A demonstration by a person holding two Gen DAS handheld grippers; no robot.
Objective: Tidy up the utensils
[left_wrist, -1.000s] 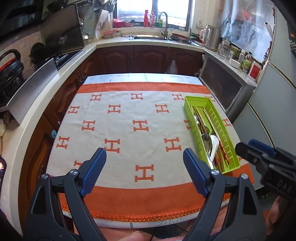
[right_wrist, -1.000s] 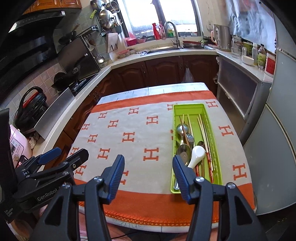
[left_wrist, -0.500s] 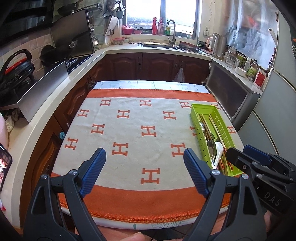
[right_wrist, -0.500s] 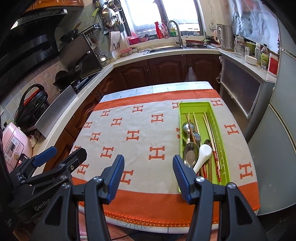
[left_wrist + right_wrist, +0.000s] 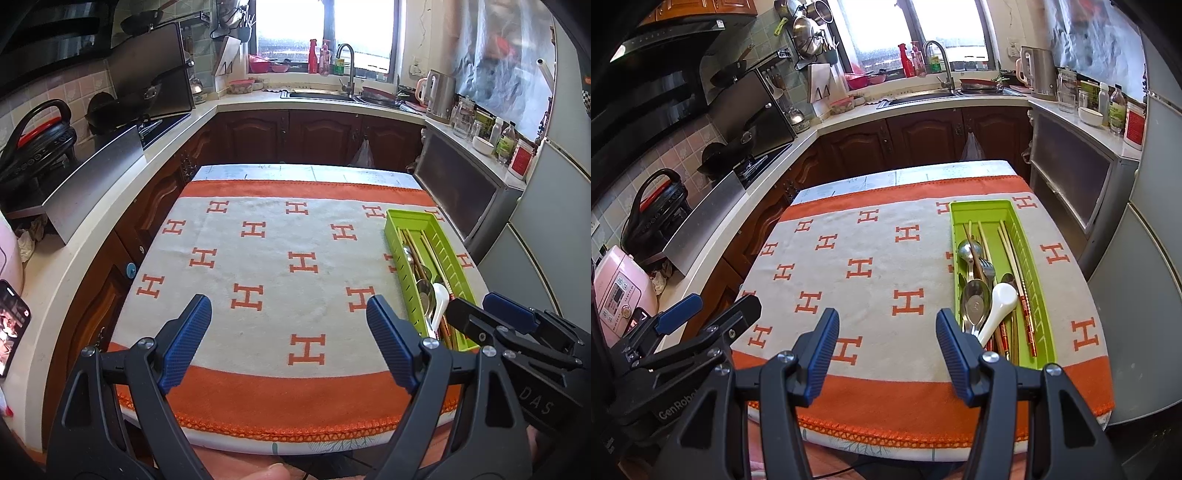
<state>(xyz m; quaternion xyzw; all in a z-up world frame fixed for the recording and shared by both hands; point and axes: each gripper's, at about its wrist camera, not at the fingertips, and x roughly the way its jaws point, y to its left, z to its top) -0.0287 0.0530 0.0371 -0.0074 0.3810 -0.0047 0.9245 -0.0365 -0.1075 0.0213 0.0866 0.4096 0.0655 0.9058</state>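
A lime green utensil tray point(image 5: 982, 210) lies on the right side of the table, also seen in the left wrist view point(image 5: 410, 218). It holds metal spoons point(image 5: 975, 302), a fork, a white ceramic spoon point(image 5: 999, 302) and several chopsticks point(image 5: 1010, 251). My left gripper point(image 5: 288, 339) is open and empty above the table's near edge. My right gripper point(image 5: 884, 349) is open and empty, just left of the tray's near end. Each gripper shows at the edge of the other's view.
The table carries an orange and white cloth with H marks point(image 5: 871, 269). A countertop with a cooker and stove point(image 5: 74, 173) runs along the left. A sink point(image 5: 923, 96) is at the back. A fridge point(image 5: 1145, 266) and cabinet stand at the right.
Both grippers have pulled back and risen away from the table, so more of the kitchen shows. Their jaws stay open. The utensils in the tray have not moved.
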